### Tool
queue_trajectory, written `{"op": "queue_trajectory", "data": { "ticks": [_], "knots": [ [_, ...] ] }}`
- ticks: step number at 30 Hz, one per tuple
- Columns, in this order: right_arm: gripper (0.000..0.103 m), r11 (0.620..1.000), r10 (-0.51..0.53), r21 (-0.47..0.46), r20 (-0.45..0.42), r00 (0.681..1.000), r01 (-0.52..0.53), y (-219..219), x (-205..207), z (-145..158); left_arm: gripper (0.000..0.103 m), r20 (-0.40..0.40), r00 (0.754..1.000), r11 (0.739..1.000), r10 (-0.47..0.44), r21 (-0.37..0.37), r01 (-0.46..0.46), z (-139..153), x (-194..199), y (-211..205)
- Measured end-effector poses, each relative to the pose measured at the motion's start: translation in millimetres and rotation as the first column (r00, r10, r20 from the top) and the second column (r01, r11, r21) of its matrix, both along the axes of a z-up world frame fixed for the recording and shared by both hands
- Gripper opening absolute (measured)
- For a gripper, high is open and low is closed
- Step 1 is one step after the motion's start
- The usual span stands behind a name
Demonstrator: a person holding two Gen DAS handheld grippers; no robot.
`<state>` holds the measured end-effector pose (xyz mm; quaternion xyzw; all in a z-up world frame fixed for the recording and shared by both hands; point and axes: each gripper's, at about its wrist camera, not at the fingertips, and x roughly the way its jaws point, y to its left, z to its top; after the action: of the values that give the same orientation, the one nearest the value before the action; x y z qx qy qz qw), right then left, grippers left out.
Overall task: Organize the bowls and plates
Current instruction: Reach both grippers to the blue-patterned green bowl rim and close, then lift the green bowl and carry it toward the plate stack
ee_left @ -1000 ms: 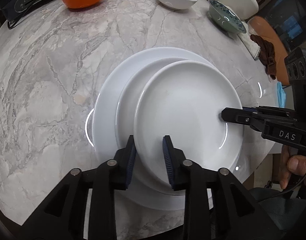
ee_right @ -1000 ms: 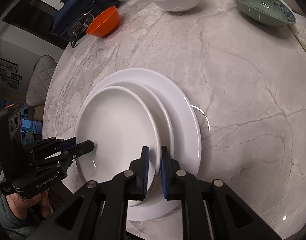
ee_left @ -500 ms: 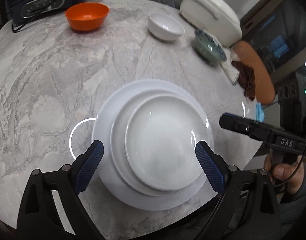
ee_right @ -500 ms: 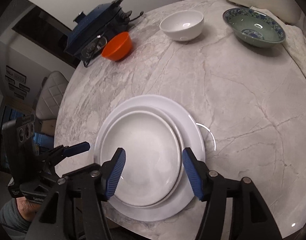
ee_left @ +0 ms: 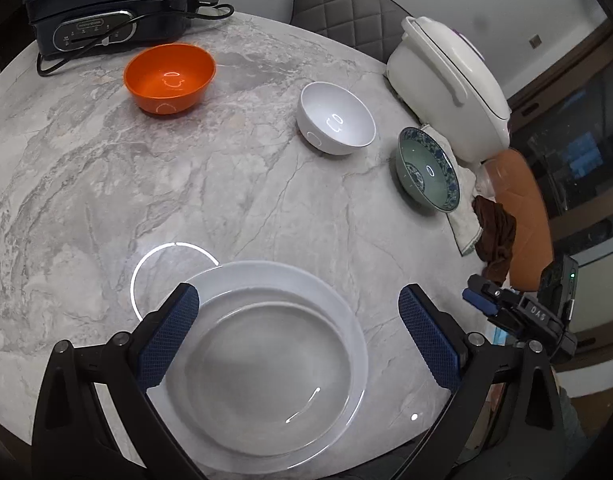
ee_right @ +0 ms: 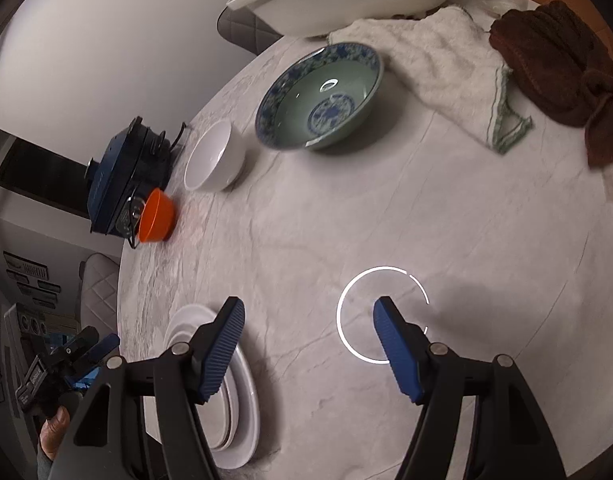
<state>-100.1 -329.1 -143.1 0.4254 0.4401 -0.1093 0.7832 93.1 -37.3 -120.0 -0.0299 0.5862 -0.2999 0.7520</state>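
Observation:
A stack of white plates (ee_left: 266,360) lies at the near edge of the marble table (ee_left: 86,184), smaller plates nested on a large one; it also shows in the right wrist view (ee_right: 242,392). My left gripper (ee_left: 298,320) is open and empty above the stack. My right gripper (ee_right: 308,320) is open and empty, raised over bare table right of the stack and turned toward the green-and-blue patterned bowl (ee_right: 320,94). That bowl (ee_left: 426,168), a white bowl (ee_left: 336,118) and an orange bowl (ee_left: 168,78) stand apart at the back.
A dark blue electric cooker (ee_left: 114,8) with its cord is at the back left. A white lidded pot (ee_left: 450,80) stands at the back right, with a white towel (ee_right: 438,68) and brown cloth (ee_right: 562,76) beside it. A grey chair (ee_left: 346,4) is behind.
Both grippers let go of the top plate, which now sits centred on the stack, and opened wide. Both pulled up and back; the right one swung toward the patterned bowl.

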Motion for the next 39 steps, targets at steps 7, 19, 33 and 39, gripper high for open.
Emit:
{"op": "queue_trajectory", "data": {
  "ticks": [7,19,33,39],
  "knots": [
    [0.065,0.998,0.057,-0.017,0.065,0.996,-0.056,-121,34,21,0.101,0.030,0.999,0.998,-0.019,0.053,0.018,5,26,-116],
    [0.042,0.981,0.183,0.065,-0.012,0.983,-0.181,-186,114,-18,0.076,-0.061,0.992,0.985,-0.113,0.122,0.119,-64,67,-268],
    [0.024,0.970,0.227,0.100,-0.054,0.972,-0.221,-192,138,-42,0.039,-0.134,0.982,0.978,-0.133,0.144,0.152,-117,87,-313],
    [0.010,0.965,0.249,0.100,-0.082,0.965,-0.241,-190,149,-47,0.014,-0.124,0.985,0.979,-0.118,0.154,0.137,-124,93,-319]
  ]
}}
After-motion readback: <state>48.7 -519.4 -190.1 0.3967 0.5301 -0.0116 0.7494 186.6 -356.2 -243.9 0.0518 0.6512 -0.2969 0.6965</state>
